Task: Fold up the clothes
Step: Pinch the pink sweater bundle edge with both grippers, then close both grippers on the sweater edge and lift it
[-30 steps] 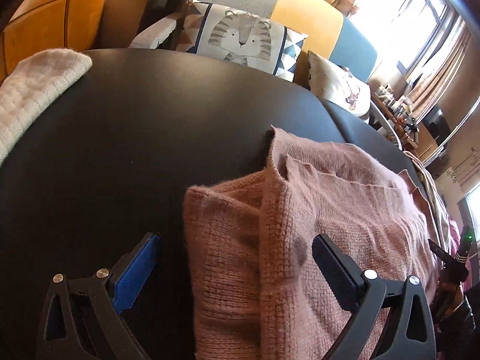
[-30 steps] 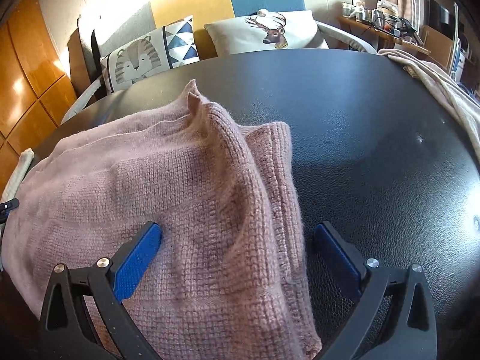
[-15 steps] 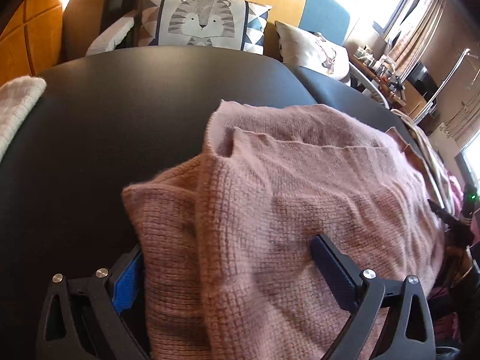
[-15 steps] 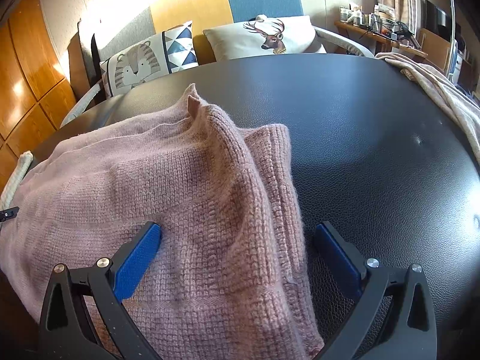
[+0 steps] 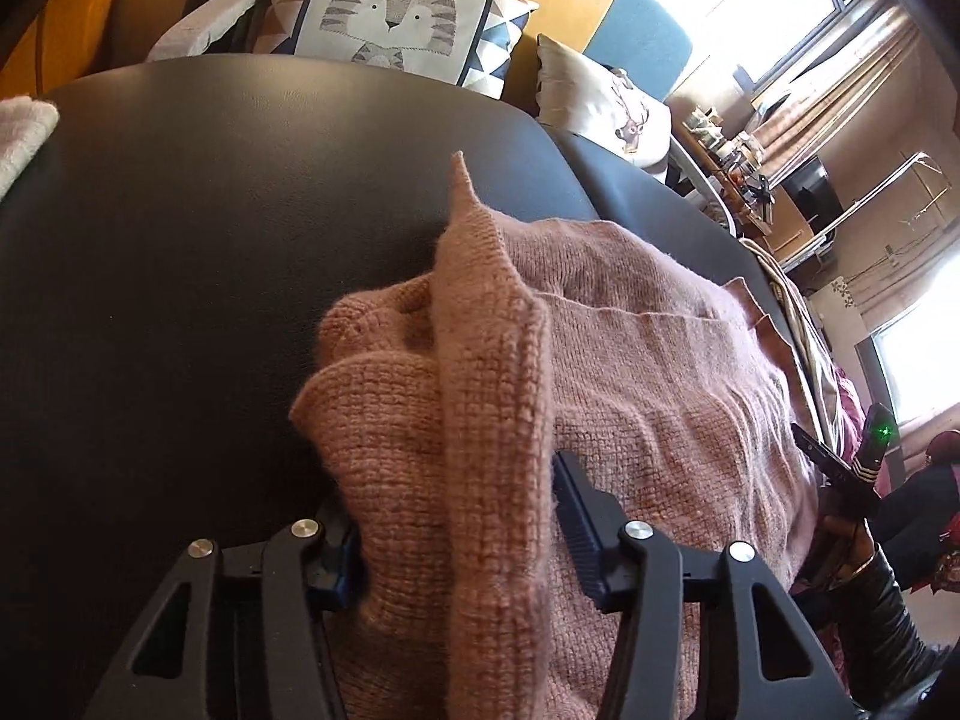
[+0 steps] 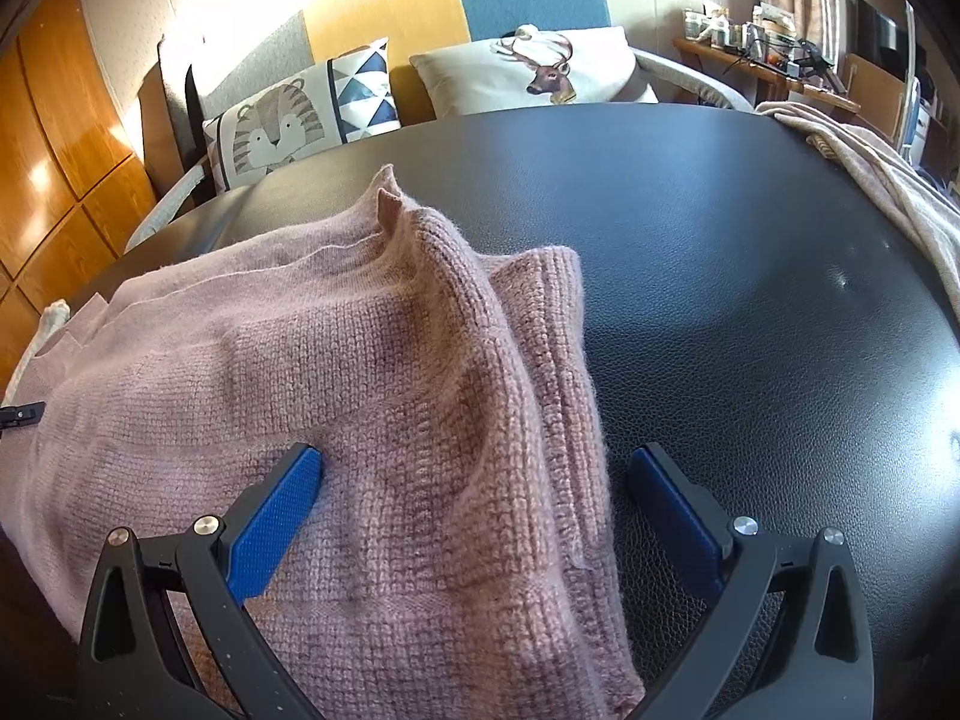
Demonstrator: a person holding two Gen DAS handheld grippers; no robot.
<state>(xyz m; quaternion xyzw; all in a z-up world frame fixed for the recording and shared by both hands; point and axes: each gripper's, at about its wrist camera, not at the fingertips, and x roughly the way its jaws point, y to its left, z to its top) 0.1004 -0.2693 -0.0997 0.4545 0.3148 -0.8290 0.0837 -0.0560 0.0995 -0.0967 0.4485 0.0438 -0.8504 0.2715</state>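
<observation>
A pink knitted sweater [image 5: 660, 390] lies partly folded on the black leather table [image 5: 180, 210]. My left gripper [image 5: 453, 498] is at the sweater's left edge. Its jaws are closing, and a thick bunched fold fills the gap and presses against both pads. The fold rises to a point above the gripper. In the right wrist view the same sweater [image 6: 300, 348] spreads to the left. My right gripper [image 6: 474, 462] stands open astride the sweater's right edge. Its left pad rests on the knit and its right pad is over bare table [image 6: 750, 270].
A sofa behind the table holds a tiger cushion [image 5: 390, 6] and a deer cushion [image 6: 540, 69]. A beige cloth [image 6: 888, 180] hangs over the table's right side. A white towel [image 5: 18, 132] lies at its left edge. A black device with a green light [image 5: 879, 432] shows at the far right.
The left gripper's jaws have narrowed from wide open onto the sweater's edge, and the fold now bunches up between them. The right gripper and its view are unchanged.
</observation>
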